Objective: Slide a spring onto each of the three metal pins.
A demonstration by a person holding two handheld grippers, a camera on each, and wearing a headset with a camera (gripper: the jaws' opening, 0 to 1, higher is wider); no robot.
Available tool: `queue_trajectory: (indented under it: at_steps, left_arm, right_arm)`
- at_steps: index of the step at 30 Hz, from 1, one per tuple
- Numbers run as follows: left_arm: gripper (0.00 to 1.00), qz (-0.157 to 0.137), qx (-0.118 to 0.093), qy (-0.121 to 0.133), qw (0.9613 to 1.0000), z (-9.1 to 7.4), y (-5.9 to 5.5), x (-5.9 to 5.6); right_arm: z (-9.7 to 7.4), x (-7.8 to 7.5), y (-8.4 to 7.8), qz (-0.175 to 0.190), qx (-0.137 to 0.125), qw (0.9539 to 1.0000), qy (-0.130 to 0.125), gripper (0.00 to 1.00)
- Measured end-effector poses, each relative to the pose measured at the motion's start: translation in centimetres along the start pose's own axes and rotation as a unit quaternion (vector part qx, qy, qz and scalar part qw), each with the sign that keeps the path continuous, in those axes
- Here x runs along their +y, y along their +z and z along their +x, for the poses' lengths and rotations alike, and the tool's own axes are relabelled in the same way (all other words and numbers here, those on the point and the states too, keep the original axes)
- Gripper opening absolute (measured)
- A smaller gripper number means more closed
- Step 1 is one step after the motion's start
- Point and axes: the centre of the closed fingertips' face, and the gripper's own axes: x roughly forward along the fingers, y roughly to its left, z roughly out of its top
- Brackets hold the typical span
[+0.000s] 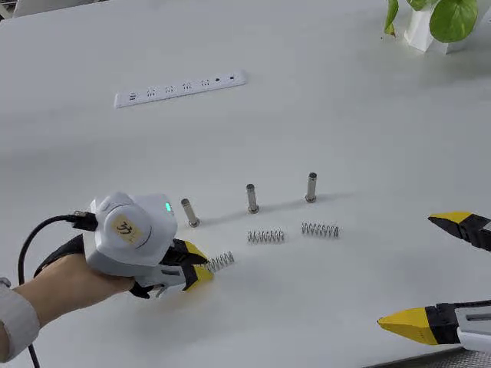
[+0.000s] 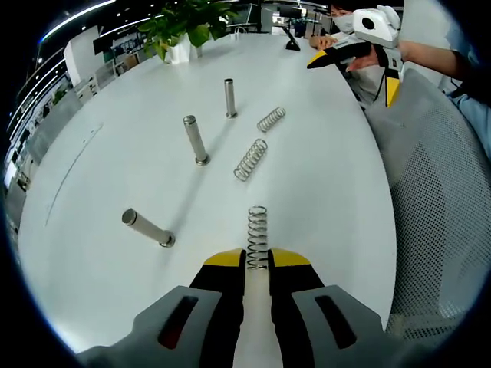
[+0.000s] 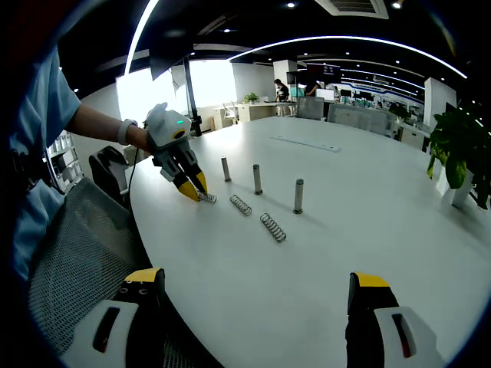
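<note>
Although all 3 pins (image 1: 252, 198) stand upright on the table (image 1: 345, 115), none carries a spring yet. 2 springs (image 1: 265, 236) lie loose just in front of them, and the last spring (image 1: 221, 261) lies with its near end nipped between the narrow jaws of the left gripper (image 1: 201, 270). The right gripper (image 1: 405, 271) hangs wide open and empty, well apart, and a yellow sticker (image 1: 126, 228) on the left gripper bears handwriting too small to read.

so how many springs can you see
3: left spring in the left gripper's jaws, middle spring before the middle pin, right spring before the right pin.
</note>
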Motion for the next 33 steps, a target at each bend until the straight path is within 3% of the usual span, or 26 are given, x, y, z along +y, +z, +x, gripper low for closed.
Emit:
queue_trajectory:
  at_steps: [2, 3, 12, 20, 24, 27, 33]
  left_arm:
    - [0.07, 0.000, 0.002, 0.001, 1.0000, 0.0, 0.0, 0.0]
    - [0.08, 0.017, 0.006, 0.003, 0.9998, 0.0, 0.0, 0.0]
    - [0.07, 0.001, 0.012, 0.013, 0.9998, -0.1, -0.1, -0.1]
    - [0.07, -0.015, 0.005, 0.016, 0.9997, -0.2, 0.1, 0.0]
    - [0.07, -0.013, -0.012, 0.015, 0.9997, -0.8, 0.9, -0.2]
    - [0.07, 0.007, -0.038, 0.013, 0.9992, -1.4, 2.3, -0.6]
    - [0.07, 0.001, -0.081, 0.022, 0.9965, -3.0, 4.3, -1.2]
  right_arm:
    - [0.0, 0.1, 0.0, -0.001, 0.000, 1.0000, 0.001, 0.99]
    - [0.1, 0.1, 0.0, -0.001, 0.001, 1.0000, 0.002, 0.99]
    - [0.4, 0.6, 0.2, -0.004, -0.001, 1.0000, 0.007, 0.99]
    - [0.5, 0.9, 0.4, -0.006, -0.004, 0.9999, 0.011, 0.99]
    - [0.5, 0.9, 0.5, -0.009, -0.003, 0.9999, 0.012, 0.99]
    - [0.5, 0.8, 0.8, -0.011, -0.003, 0.9998, 0.013, 0.99]
    - [0.5, 0.6, 1.5, -0.020, -0.004, 0.9997, 0.015, 0.99]
